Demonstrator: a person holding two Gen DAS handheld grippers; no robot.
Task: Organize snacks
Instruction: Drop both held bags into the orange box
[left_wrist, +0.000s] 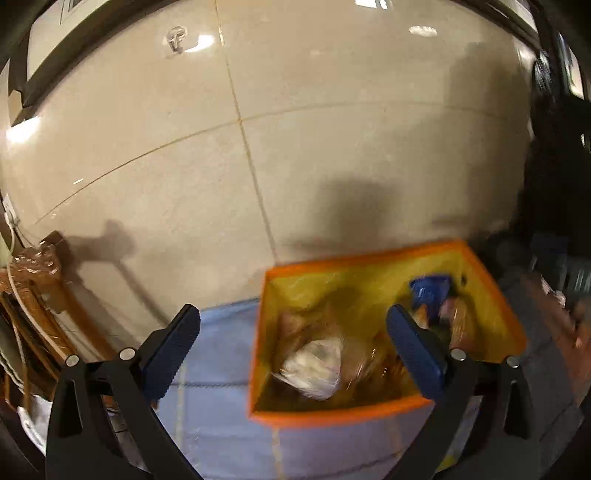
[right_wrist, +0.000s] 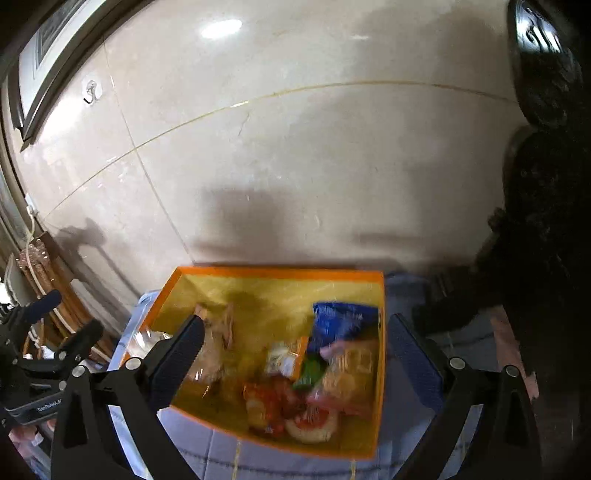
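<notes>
An orange box (left_wrist: 369, 258) with a yellow inside stands on a pale blue cloth against the wall. Several snack packets lie in it: a clear bag with white contents (left_wrist: 314, 369) and a blue packet (left_wrist: 430, 291). My left gripper (left_wrist: 293, 332) hovers open over the box's left side, nothing between its pads. The right wrist view shows the same box (right_wrist: 273, 274) with the blue packet (right_wrist: 343, 325), an orange-and-white packet (right_wrist: 284, 360), red packets (right_wrist: 269, 402) and a clear bread bag (right_wrist: 214, 350). My right gripper (right_wrist: 295, 343) is open above them, holding nothing. The left gripper (right_wrist: 62, 321) shows at the left edge.
A beige tiled wall (left_wrist: 332, 147) rises right behind the box, with a small hook (left_wrist: 176, 37) high up. Wooden furniture wrapped in plastic (left_wrist: 37, 280) and a white cable stand at the left. Dark bulky objects (right_wrist: 535, 221) crowd the right side. The blue cloth (left_wrist: 221, 369) covers the table.
</notes>
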